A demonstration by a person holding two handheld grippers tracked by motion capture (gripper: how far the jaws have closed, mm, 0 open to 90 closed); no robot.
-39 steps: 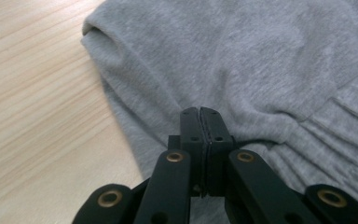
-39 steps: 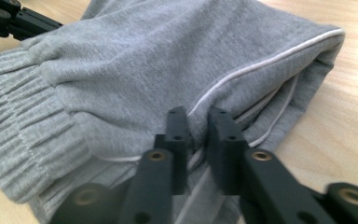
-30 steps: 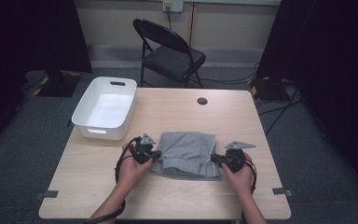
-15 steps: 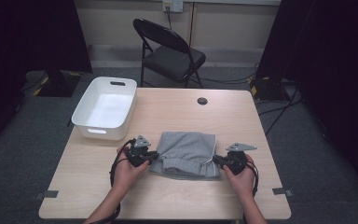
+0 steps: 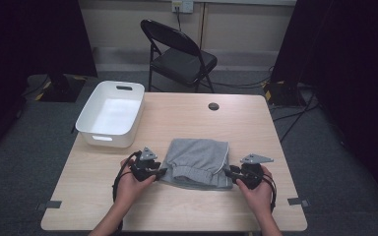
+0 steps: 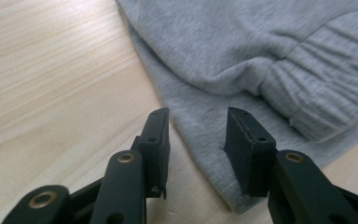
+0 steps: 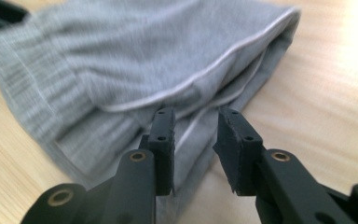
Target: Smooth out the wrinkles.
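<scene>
Garment: grey folded cloth point(image 5: 197, 162) between both claws, flat on the counter point(image 5: 177, 118).
Left claw point(image 6: 198, 140): just opened, straddling its edge.
Right claw point(image 7: 196, 140): just opened, likewise.
Hands: low, facing inward.

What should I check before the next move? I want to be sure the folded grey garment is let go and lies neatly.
1. Left gripper released: ok, jaws have just been opening, a gap at both pads, cloth edge lying between them.
2. Right gripper released: ok, jaws have just been opening, a gap at both pads.
3. Folded grey fabric garment flat on the light wooden table: ok.
4. Garment edges aligned: cannot tell.
5. White plastic bin clear of the hands: ok, it stands apart at the far left.
</scene>
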